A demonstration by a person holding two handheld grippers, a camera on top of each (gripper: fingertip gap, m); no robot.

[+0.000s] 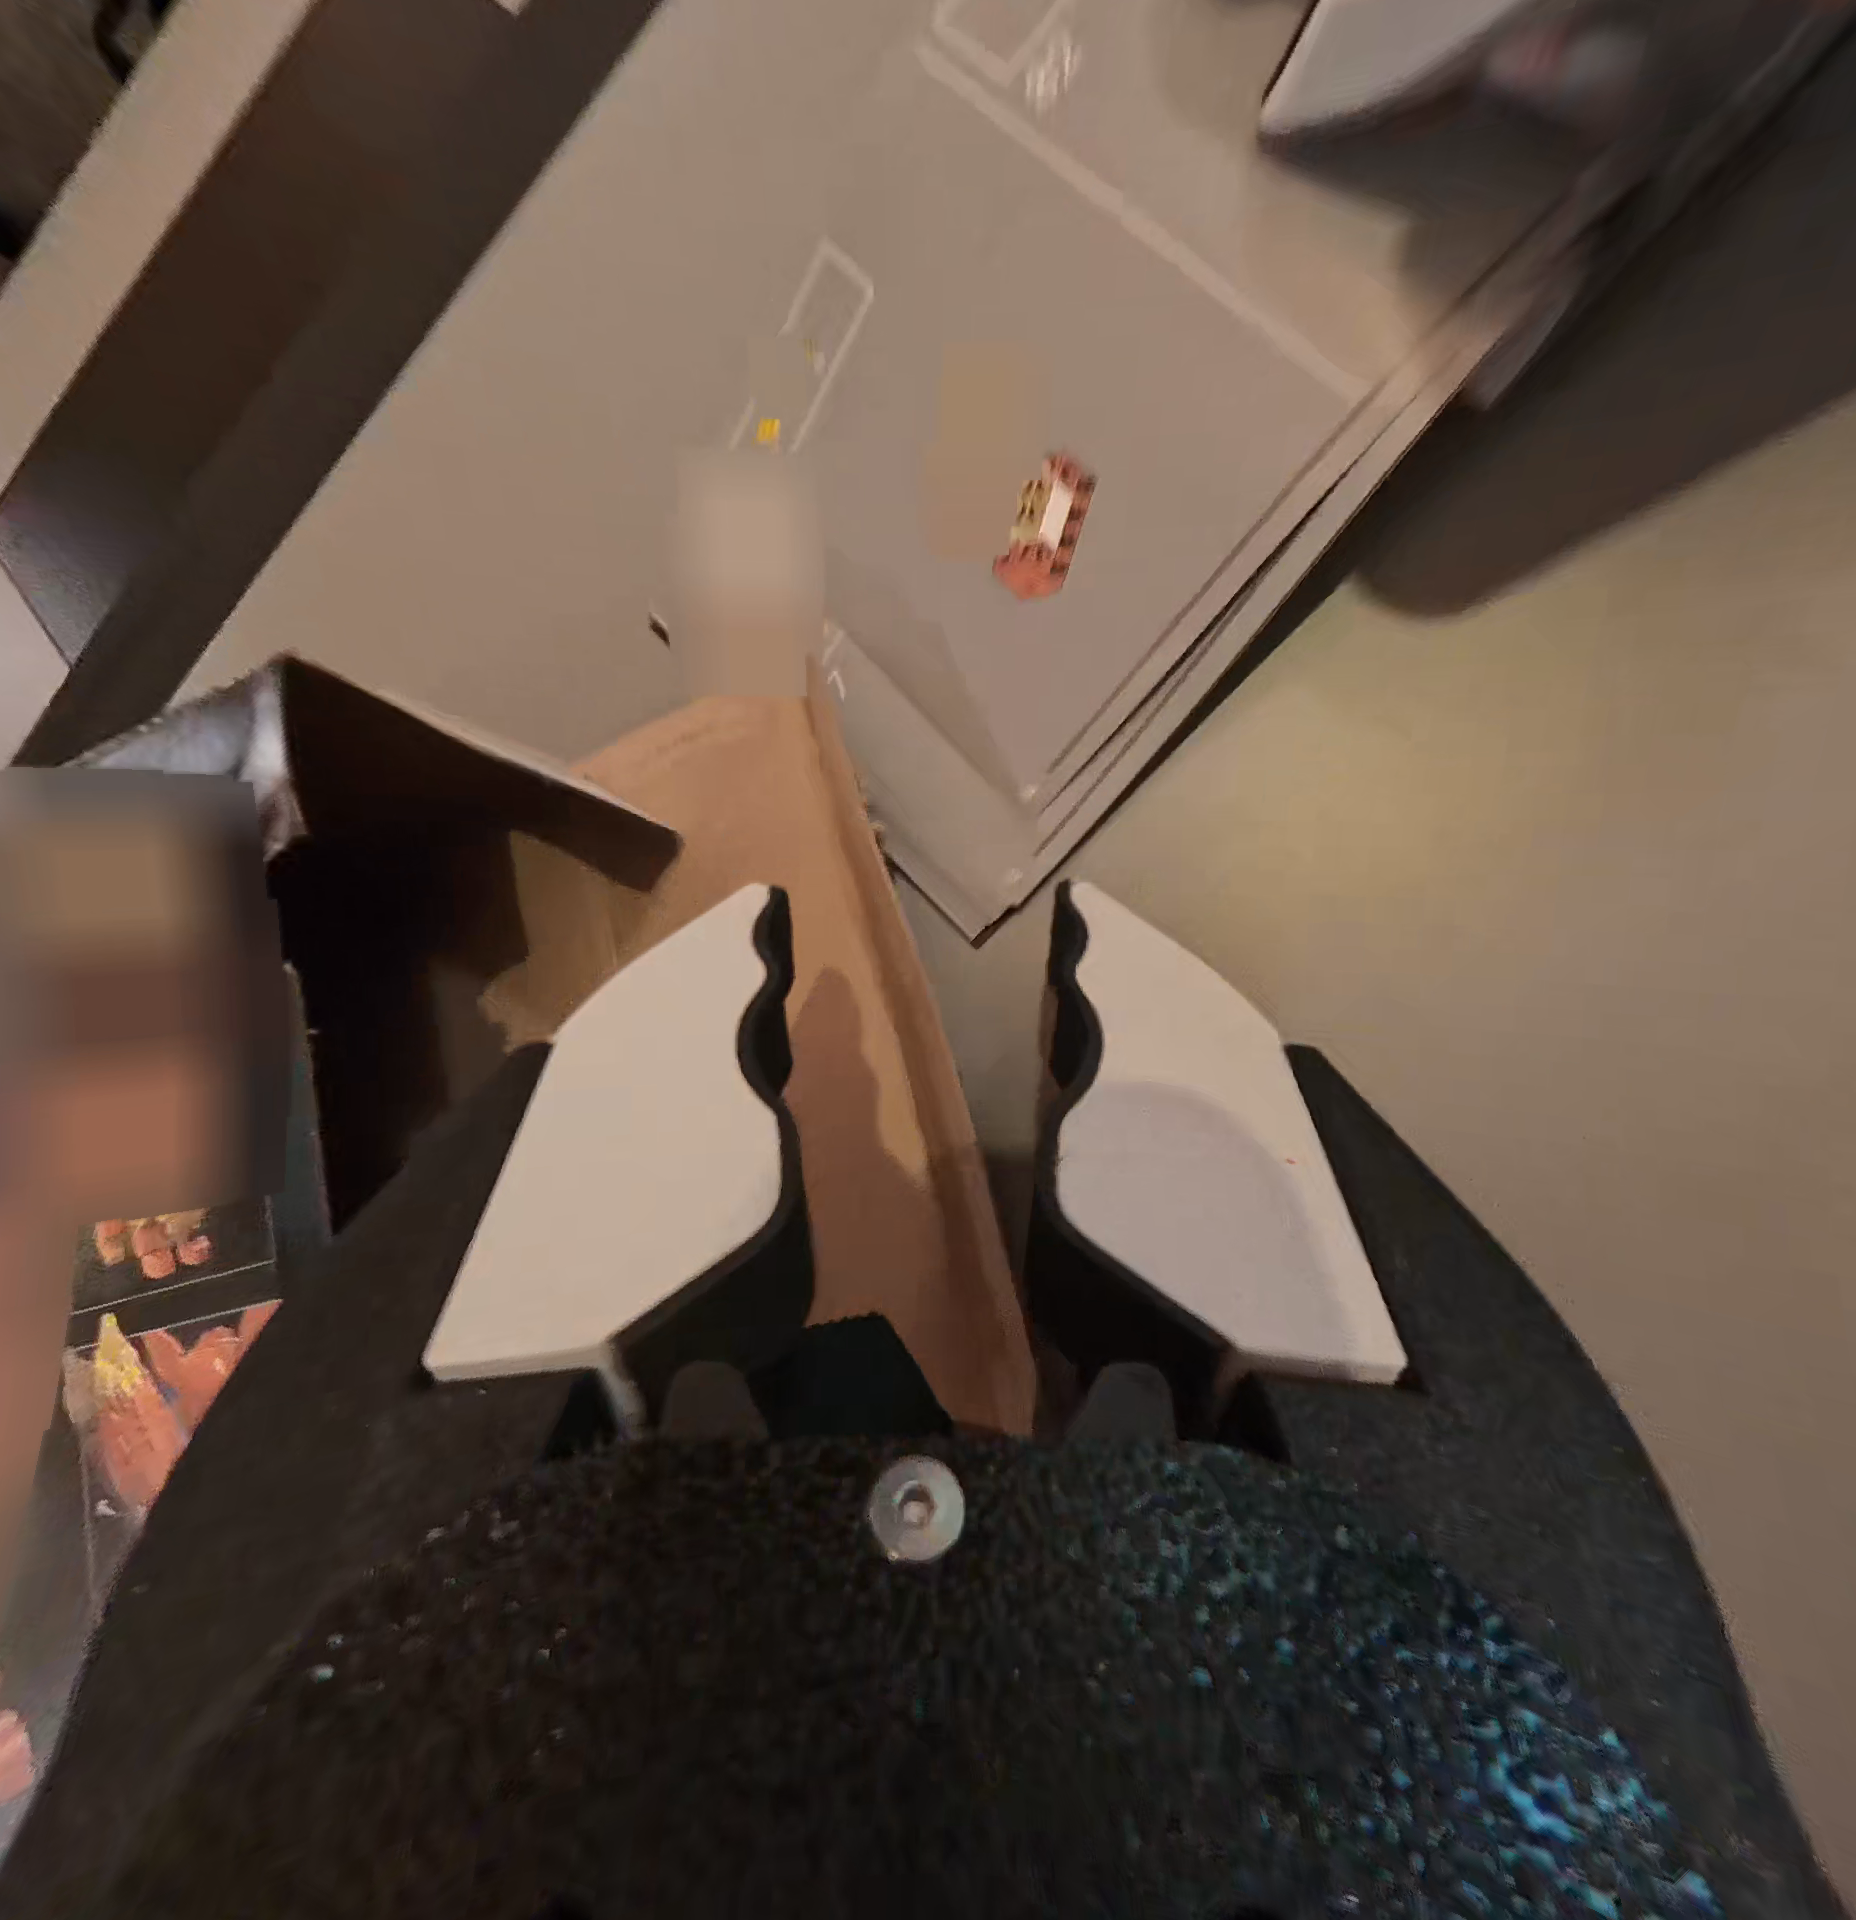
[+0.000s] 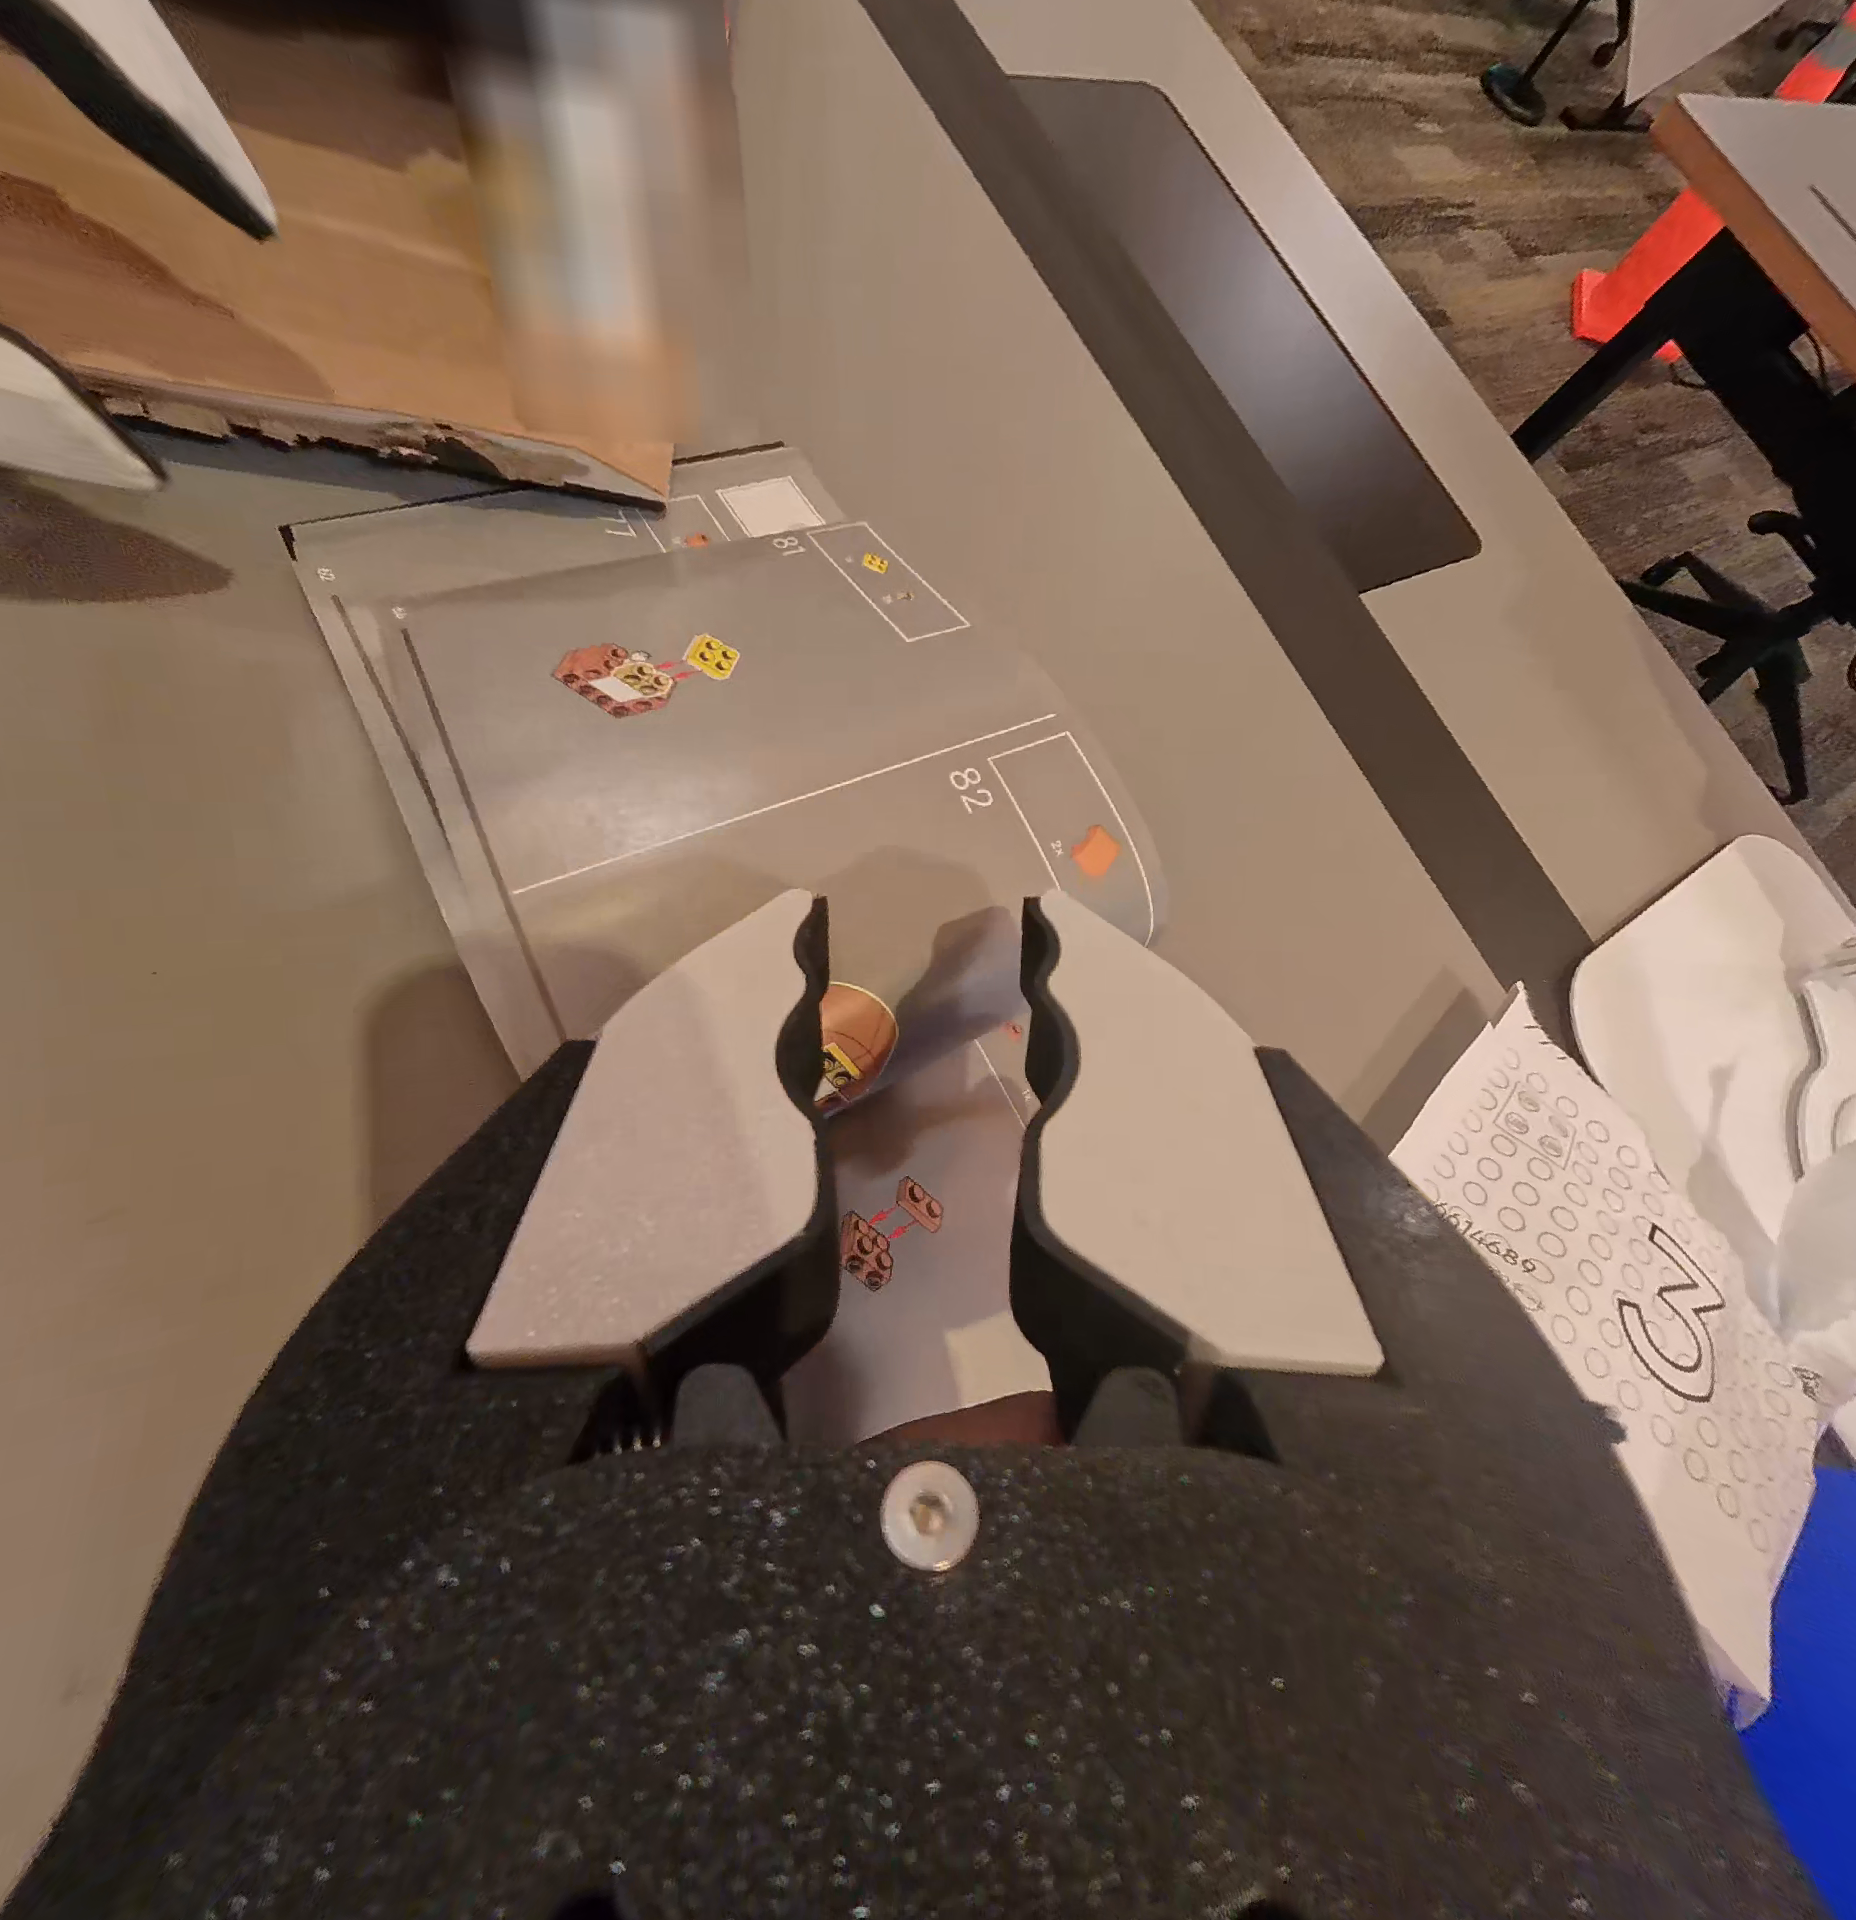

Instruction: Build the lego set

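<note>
Holding nothing, we see both tongs open: L gripper [image 1: 919, 904] straddles the box flap [image 1: 872, 1039] at frame centre, unpinched; R gripper [image 2: 924, 914] sits over the booklet [image 2: 695, 790], mid-frame.

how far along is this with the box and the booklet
Done: the cardboard box is torn open, and the instruction booklet lies open on the table.
In hand: nothing is gripped. The left gripper stands open around a box flap; the right gripper stands open over a curling page.
Left: no built bricks show; a white printed bag lies beside the booklet.
</note>
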